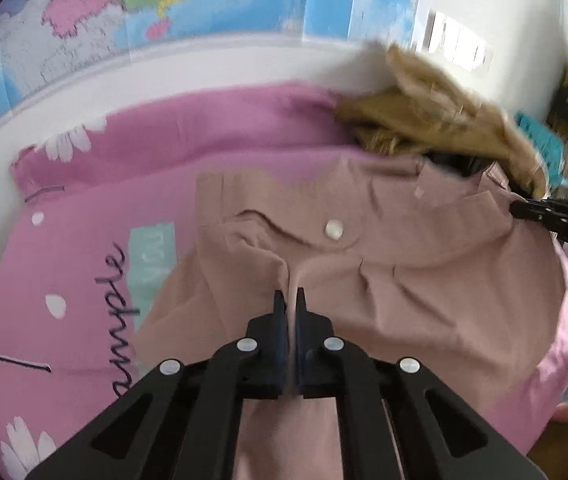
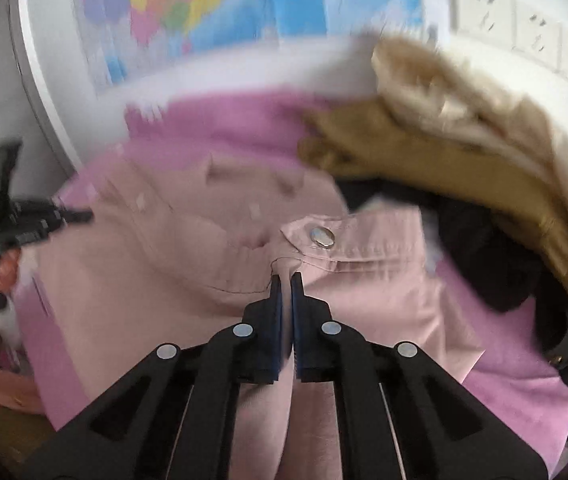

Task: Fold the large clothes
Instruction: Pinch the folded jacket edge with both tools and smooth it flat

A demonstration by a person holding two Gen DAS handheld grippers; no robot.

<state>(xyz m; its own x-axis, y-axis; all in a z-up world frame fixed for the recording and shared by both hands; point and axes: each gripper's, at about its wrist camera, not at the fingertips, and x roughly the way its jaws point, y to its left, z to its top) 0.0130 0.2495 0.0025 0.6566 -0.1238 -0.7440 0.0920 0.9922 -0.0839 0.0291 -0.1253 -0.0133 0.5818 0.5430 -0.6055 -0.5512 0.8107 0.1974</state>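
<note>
The left gripper has its jaws drawn nearly together, pinching a raised fold of the dusty-pink jacket that runs up between the fingers and spreads out ahead of them and to their right. Just beyond the tips sits a pale snap button on a pocket flap. The right gripper is likewise narrowed onto a ridge of the same jacket, with a metal snap just ahead of its tips. The garment lies over a pink floral sheet, visible to the left of the left gripper. Beyond and right of both tongs lies a tan fur-trimmed coat. A map hangs on the wall behind.
</note>
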